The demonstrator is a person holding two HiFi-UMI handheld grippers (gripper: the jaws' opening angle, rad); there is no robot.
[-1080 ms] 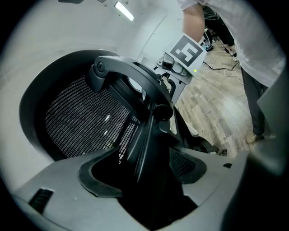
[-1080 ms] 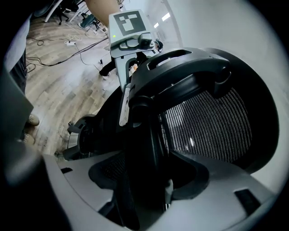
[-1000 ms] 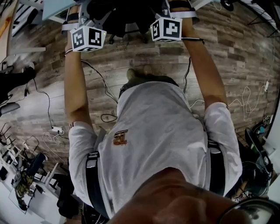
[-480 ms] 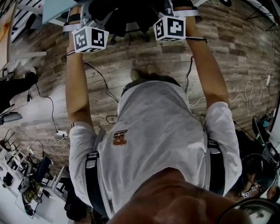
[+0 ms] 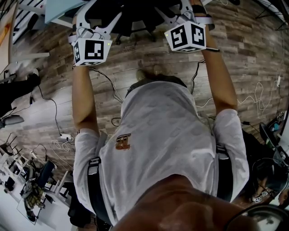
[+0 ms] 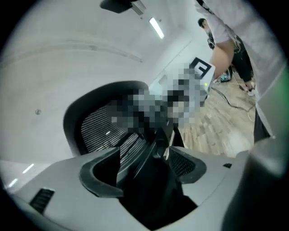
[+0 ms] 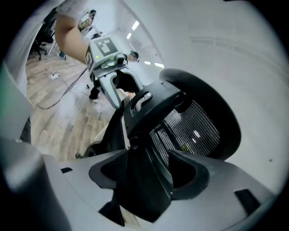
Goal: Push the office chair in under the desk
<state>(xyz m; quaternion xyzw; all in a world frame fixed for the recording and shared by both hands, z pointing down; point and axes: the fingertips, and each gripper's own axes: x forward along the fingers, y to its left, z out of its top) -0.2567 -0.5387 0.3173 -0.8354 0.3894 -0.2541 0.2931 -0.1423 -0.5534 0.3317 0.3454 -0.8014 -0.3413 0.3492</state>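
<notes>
**Both grippers clamped on chair back, chair at desk edge**

Head view: the office chair (image 5: 131,16) is seen at the top edge of the frame, straight ahead of the person, on the wood-plank floor (image 5: 135,58). Its black bulk lies just beside the pale corner of the desk (image 5: 61,8) at upper left. How far it sits under the desk cannot be told, as the frame cuts it off. Both bare arms are stretched forward to the chair. The left marker cube (image 5: 91,50) and the right marker cube (image 5: 187,36) are seen level with each other, well apart. A grey shirt (image 5: 158,135) fills the middle of the view. Loose cables (image 5: 101,76) are noted on the floor, between the left arm and the body.

Left gripper view: the left gripper (image 6: 144,171) is clenched on a black upright member of the chair back. That member fills the gap between the two jaws. The ribbed mesh backrest (image 6: 99,126) is seen beyond it, to the left.

Right gripper view: the right gripper (image 7: 149,173) is likewise closed on a black bar of the chair frame, with a jaw pressed against each side. The same mesh is seen up and to the right. The other gripper's cube is recorded across the chair, at upper left.
</notes>
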